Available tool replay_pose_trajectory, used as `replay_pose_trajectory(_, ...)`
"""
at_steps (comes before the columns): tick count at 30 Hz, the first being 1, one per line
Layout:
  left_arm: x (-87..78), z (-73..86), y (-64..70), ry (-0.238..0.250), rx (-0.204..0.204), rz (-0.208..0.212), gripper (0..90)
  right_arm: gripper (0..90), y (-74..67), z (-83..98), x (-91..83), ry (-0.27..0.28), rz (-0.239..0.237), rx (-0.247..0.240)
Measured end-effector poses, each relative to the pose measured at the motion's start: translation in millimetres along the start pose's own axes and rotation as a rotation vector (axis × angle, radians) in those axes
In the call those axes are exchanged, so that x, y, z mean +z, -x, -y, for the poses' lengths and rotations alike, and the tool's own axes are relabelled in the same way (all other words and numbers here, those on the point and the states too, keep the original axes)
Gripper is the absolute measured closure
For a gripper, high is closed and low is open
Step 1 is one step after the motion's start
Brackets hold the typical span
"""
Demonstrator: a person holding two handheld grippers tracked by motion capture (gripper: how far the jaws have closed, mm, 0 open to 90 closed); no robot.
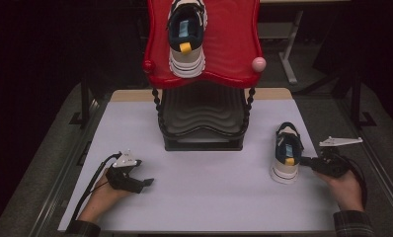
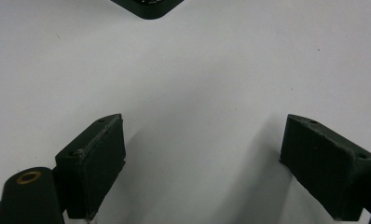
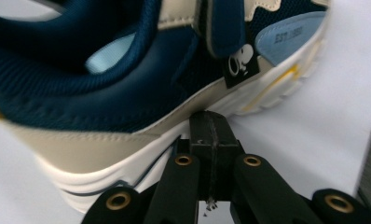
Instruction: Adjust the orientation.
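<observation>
Currently resting low on the counter, well to the left of the shoe rack: left gripper, jaws spread wide apart over bare white surface, holding nothing. Lying to the right of the rack's base, on the counter, toe pointing away: second shoe, navy and cream with a white sole. Pressing against that shoe's sole edge at the heel side: right gripper, jaws drawn together with nothing between them, tips touching the white sole as seen in the right gripper view.

Sitting already on the rack's red top shelf, heel toward the person: matching first shoe.

Judging the step in hand: likely nudging or lining up the second shoe before a pickup, probably for placing on the rack. Calling next for opening the right jaws, closing on the heel collar or side wall, then lifting clear of the counter.

Covering the counter: a smooth pale sheet, matte and uncluttered. Surrounding the rack: dark room, with table legs dimly visible behind.
</observation>
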State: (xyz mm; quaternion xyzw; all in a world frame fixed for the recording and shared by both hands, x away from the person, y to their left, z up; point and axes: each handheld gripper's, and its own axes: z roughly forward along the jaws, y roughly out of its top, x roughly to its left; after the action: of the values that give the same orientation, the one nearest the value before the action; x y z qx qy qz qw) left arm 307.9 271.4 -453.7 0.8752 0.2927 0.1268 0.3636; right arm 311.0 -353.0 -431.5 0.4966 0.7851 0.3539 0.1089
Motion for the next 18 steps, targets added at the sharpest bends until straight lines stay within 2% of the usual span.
replay_pose_trajectory(5,0.0,0.1,0.0,0.0,-0.001,0.0,12.8,89.9,7.5,-3.5,6.1,0.011,0.032,0.024)
replay_pose_trajectory(8,0.1,0.1,0.0,0.001,-0.002,0.001,12.8,89.9,10.6,-7.3,11.8,0.026,0.046,0.013)
replay_pose_trajectory(11,0.0,0.1,0.1,0.001,-0.002,0.0,12.8,89.9,9.9,-10.1,15.8,0.032,0.041,0.013)
replay_pose_trajectory(18,0.1,0.1,-0.1,0.001,-0.003,0.001,12.8,89.8,-6.0,-24.8,32.7,0.031,-0.014,-0.049)
